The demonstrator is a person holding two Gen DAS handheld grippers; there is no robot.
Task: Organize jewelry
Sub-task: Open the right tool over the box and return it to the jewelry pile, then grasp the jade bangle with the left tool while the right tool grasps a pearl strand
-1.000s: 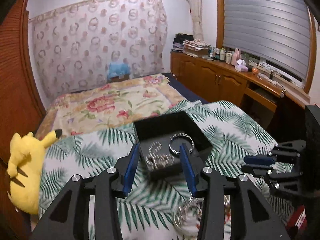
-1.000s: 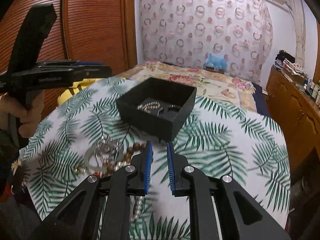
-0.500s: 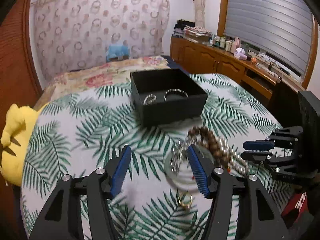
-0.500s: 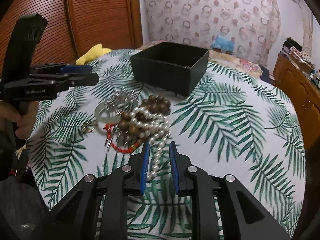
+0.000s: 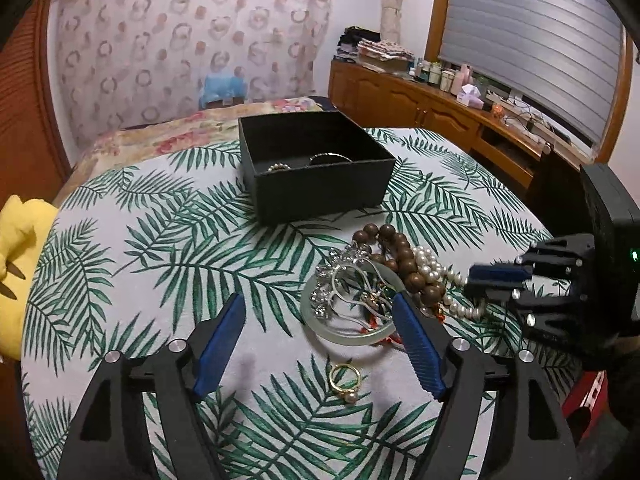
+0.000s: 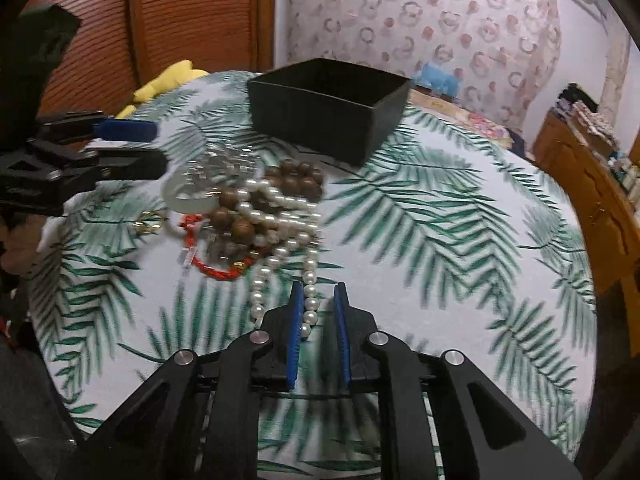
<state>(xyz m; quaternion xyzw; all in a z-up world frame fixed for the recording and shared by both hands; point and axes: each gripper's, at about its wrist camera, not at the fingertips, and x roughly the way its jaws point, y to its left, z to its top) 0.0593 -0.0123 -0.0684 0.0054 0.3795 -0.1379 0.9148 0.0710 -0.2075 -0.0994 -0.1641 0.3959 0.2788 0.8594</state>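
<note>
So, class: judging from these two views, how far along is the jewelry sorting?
Done: two bracelets lie in the black box. In hand: nothing gripped; the right gripper straddles the pearl strand, not clamped. The left gripper hovers open. Left: wooden beads, pale bangle, gold ring.

Jewelry heap [image 5: 384, 280] blocks path to black box [image 5: 316, 172].

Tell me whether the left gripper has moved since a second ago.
Yes. The left gripper has pulled back from over the black box toward the jewelry pile.
</note>
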